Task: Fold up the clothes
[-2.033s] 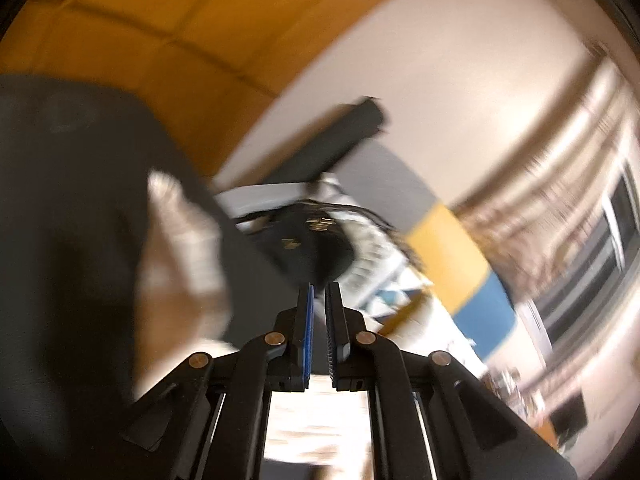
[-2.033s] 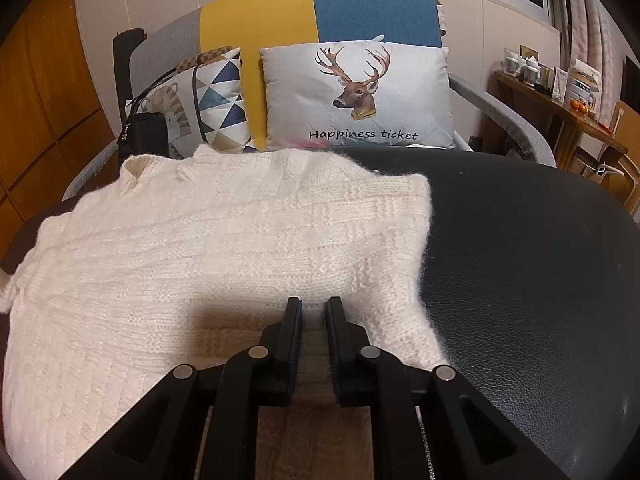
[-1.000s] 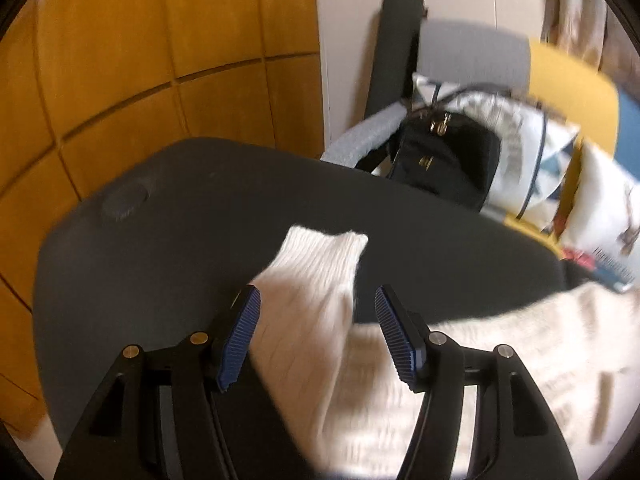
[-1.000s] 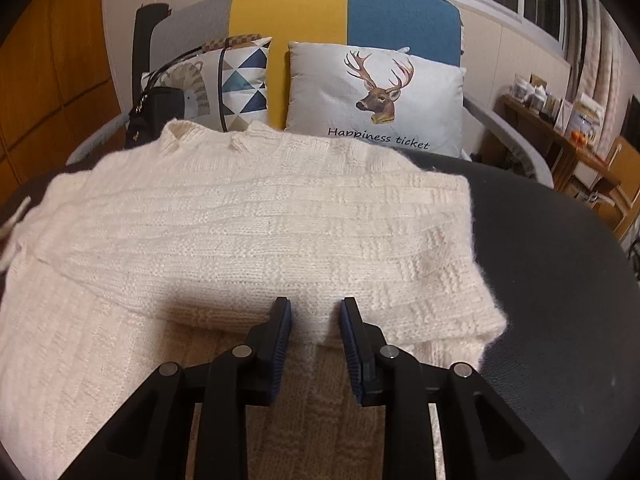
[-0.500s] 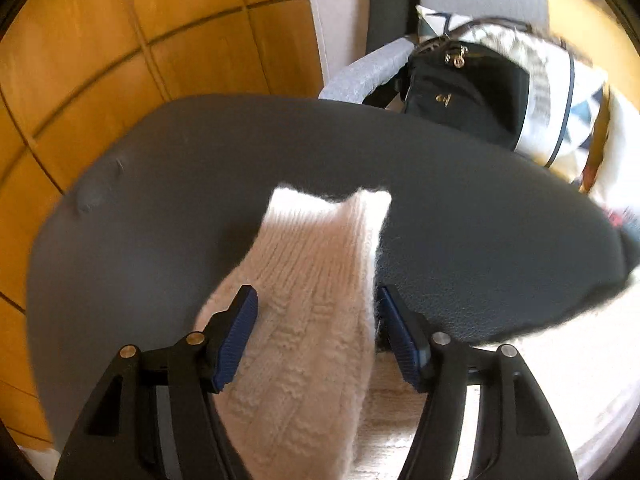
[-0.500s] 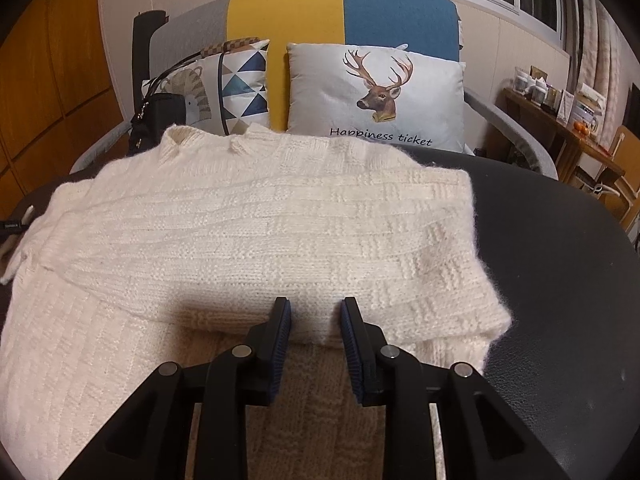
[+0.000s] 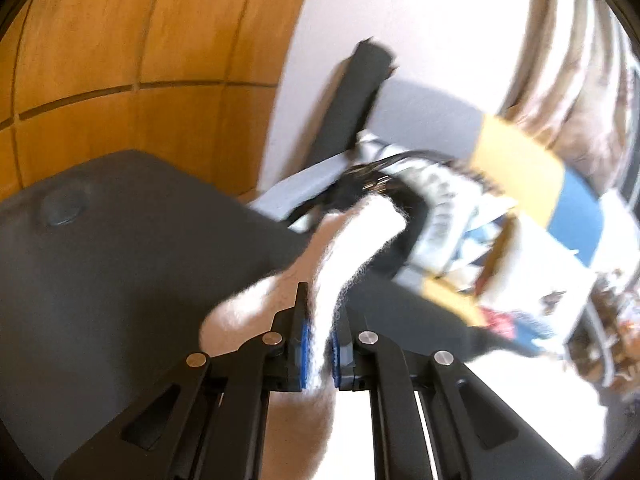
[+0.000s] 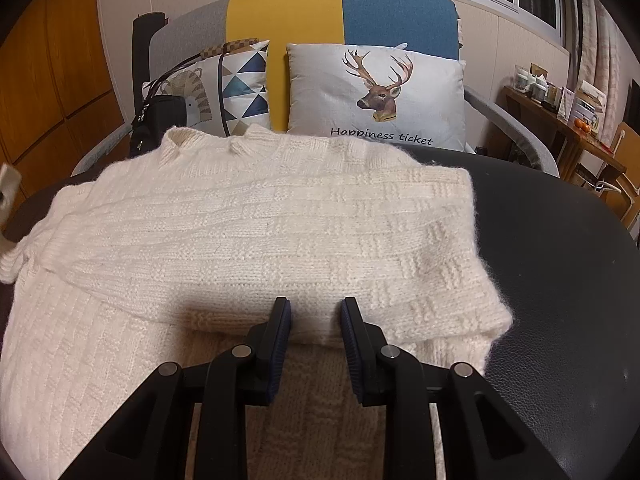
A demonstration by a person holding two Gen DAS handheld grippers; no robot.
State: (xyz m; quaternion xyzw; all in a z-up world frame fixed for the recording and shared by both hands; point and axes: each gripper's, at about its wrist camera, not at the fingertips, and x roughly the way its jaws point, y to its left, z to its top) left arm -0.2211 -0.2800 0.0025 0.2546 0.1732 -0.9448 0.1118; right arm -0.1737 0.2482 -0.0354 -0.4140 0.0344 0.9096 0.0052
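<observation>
A cream knitted sweater lies on the dark leather table, its right sleeve folded across the body. My right gripper is open, its fingers resting over the lower edge of that folded sleeve. In the left wrist view my left gripper is shut on the sweater's left sleeve, which is lifted off the table and rises past the fingertips; the view is blurred by motion.
Behind the table stands a grey, yellow and blue sofa with a deer cushion, a triangle cushion and a black bag. A wooden side table with small items is at the right. Wood panelling is at the left.
My left gripper has closed on the left sleeve and lifted it off the table, swinging the view upward. The right gripper has stayed open over the folded sleeve.
</observation>
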